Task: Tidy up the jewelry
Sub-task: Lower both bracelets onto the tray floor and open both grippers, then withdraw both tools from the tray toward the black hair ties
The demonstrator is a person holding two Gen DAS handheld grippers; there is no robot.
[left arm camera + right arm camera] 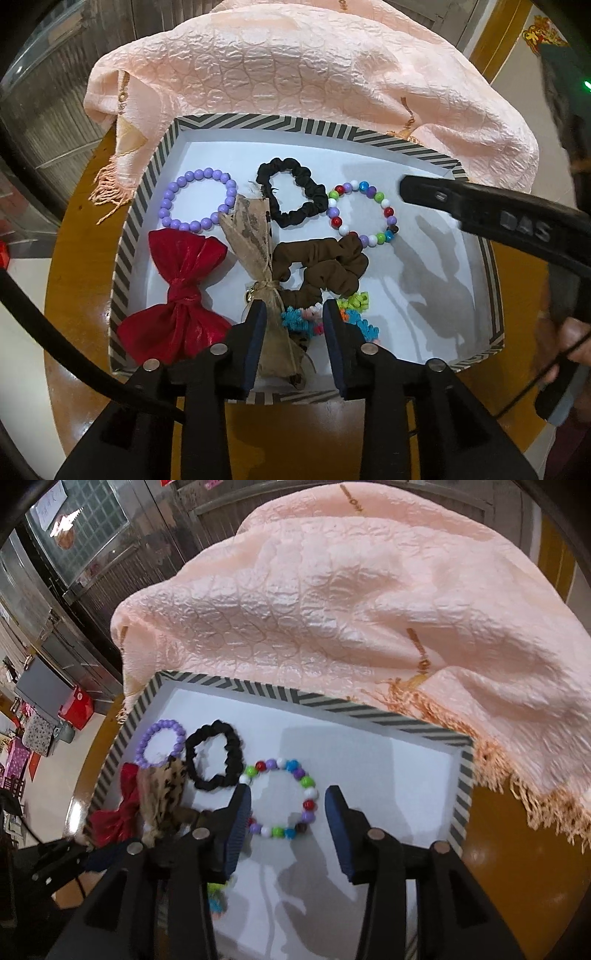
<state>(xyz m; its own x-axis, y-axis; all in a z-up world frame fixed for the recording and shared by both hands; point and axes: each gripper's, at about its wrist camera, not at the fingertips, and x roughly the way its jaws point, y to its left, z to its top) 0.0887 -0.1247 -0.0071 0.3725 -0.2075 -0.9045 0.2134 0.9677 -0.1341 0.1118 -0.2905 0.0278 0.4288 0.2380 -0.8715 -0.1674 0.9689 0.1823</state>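
multicolored bead bracelet is lying flat on the white floor of the striped tray, right of centre, touching the black scrunchie at its upper left. purple bead bracelet is sitting in the far left corner, just beside the black scrunchie. red bow is lying along the left wall, leopard-print bow leaning next to it and overlapping the purple beads. brown scrunchie is sitting in the middle, its top edge touching the multicolored beads. a bunch of small colorful hair ties is lying at the near edge below the brown scrunchie.

left gripper is hovering low over the near edge, fingers spread apart, holding nothing, colorful ties and the leopard bow's tail showing between them. right gripper is hanging over the multicolored bracelet, fingers wide apart and empty, bracelet showing between them; contact cannot be told.

tray is sitting on a round wooden table. peach fringed shawl is lying heaped behind the tray, draping over its far rim.
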